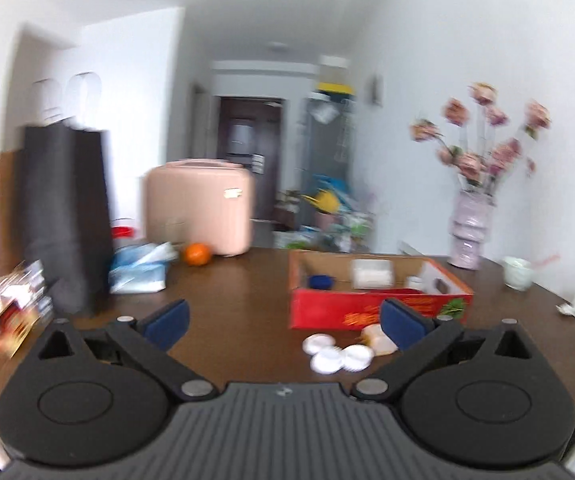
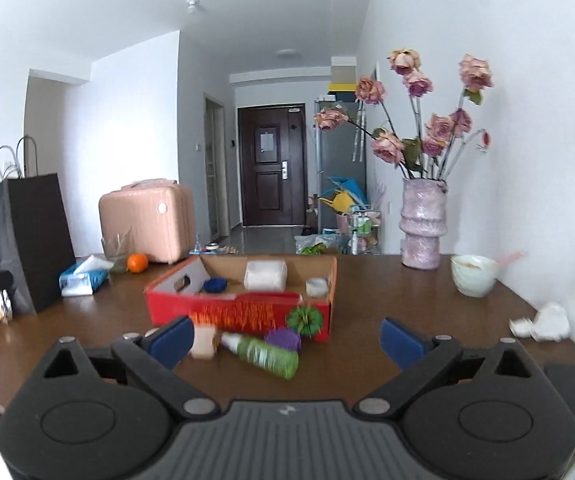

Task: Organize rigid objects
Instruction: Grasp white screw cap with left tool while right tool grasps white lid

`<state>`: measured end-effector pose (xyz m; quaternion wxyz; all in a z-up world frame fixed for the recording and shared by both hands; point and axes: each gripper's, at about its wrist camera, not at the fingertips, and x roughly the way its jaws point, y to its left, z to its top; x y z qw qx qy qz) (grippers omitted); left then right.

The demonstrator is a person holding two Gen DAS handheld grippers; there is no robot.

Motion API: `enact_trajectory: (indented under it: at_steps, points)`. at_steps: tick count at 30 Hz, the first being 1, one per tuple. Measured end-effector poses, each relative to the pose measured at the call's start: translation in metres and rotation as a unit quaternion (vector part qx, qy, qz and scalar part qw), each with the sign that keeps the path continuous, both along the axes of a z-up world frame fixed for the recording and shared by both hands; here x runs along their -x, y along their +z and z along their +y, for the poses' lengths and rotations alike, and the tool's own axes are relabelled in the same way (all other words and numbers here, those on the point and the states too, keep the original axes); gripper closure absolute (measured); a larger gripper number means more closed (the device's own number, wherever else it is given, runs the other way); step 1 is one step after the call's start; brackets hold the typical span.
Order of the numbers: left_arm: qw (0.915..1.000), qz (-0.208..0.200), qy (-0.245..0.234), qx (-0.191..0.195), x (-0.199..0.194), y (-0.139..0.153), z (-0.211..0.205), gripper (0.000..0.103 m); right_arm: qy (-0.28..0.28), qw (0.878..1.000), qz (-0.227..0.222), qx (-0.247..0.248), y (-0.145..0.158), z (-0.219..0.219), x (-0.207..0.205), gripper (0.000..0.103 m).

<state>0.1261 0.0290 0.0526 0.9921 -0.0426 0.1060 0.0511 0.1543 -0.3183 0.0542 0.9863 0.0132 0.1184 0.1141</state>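
Note:
A red cardboard box (image 1: pixel 375 308) (image 2: pixel 247 312) stands on the brown table and holds a blue lid (image 2: pixel 214 285), a white block (image 2: pixel 265 275) and a small white jar (image 2: pixel 316 286). In the left wrist view, three white round lids (image 1: pixel 337 354) and a pale bottle (image 1: pixel 377 338) lie before the box, close to my right finger. My left gripper (image 1: pixel 283 322) is open and empty. In the right wrist view a green bottle (image 2: pixel 265 354), a purple object (image 2: pixel 283 338) and a pale block (image 2: pixel 203 342) lie in front of the box. My right gripper (image 2: pixel 285 338) is open and empty above them.
A black paper bag (image 2: pixel 27 240), tissue pack (image 2: pixel 83 274), orange (image 2: pixel 137 262) and pink suitcase (image 2: pixel 147 220) stand at the back left. A vase of flowers (image 2: pixel 423 224), a white bowl (image 2: pixel 473 274) and crumpled paper (image 2: pixel 543 322) are at the right.

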Motion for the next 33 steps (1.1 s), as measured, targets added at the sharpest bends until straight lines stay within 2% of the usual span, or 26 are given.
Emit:
enact_trajectory:
  at_steps: [2,4,6,8,10,12,14,16,23,25,27,29,32,33]
  points:
    - [0.9997,0.001,-0.015,-0.019,0.016,-0.014,-0.002,0.0,0.009,1.0,-0.003,-0.008,-0.016,0.0,0.022,0.002]
    - [0.9961,0.017,-0.041,-0.077,0.02,-0.023,-0.007,0.0,0.028,0.999,0.002,-0.022,-0.029,-0.002,0.033,0.002]
    - [0.993,0.014,-0.04,-0.11,0.019,-0.032,-0.015,0.0,0.029,0.999,0.015,-0.024,-0.035,-0.001,0.032,0.002]
    - [0.993,0.019,-0.051,-0.104,0.014,-0.04,-0.018,0.0,-0.001,1.0,0.02,-0.021,-0.039,0.003,0.028,0.002]
    - [0.9937,0.025,-0.076,-0.079,0.003,-0.052,-0.017,0.0,-0.016,0.999,0.022,-0.023,-0.042,0.007,0.025,0.002]
    - [0.9916,0.06,-0.086,-0.075,-0.018,-0.065,-0.02,0.0,-0.008,0.999,0.025,-0.023,-0.05,0.014,0.023,0.002]
    - [0.9868,0.094,-0.087,-0.099,-0.038,-0.074,-0.029,0.0,0.002,0.999,0.029,-0.016,-0.06,0.021,0.018,0.002]
    - [0.9868,0.08,-0.096,-0.103,-0.049,-0.077,-0.032,0.0,0.006,0.999,0.039,-0.004,-0.07,0.028,0.011,0.002]
    - [0.9844,0.128,-0.107,-0.055,-0.125,-0.084,-0.022,0.002,0.032,0.997,0.072,0.011,-0.079,0.057,-0.038,0.004]
    - [0.9813,0.144,-0.118,-0.047,-0.152,-0.085,-0.017,0.016,0.046,0.996,0.079,0.012,-0.078,0.067,-0.055,0.005]
    - [0.9782,0.161,-0.125,-0.041,-0.18,-0.085,-0.014,0.025,0.055,0.994,0.088,0.019,-0.078,0.077,-0.075,0.009]
    - [0.9755,0.167,-0.135,-0.048,-0.201,-0.089,-0.014,0.027,0.063,0.993,0.095,0.025,-0.076,0.09,-0.096,0.01]
    - [0.9677,0.184,-0.159,-0.065,-0.228,-0.102,-0.018,0.035,0.074,0.991,0.104,0.023,-0.076,0.106,-0.124,0.016]
    - [0.964,0.191,-0.173,-0.065,-0.233,-0.105,-0.018,0.042,0.08,0.991,0.109,0.022,-0.076,0.111,-0.132,0.018]
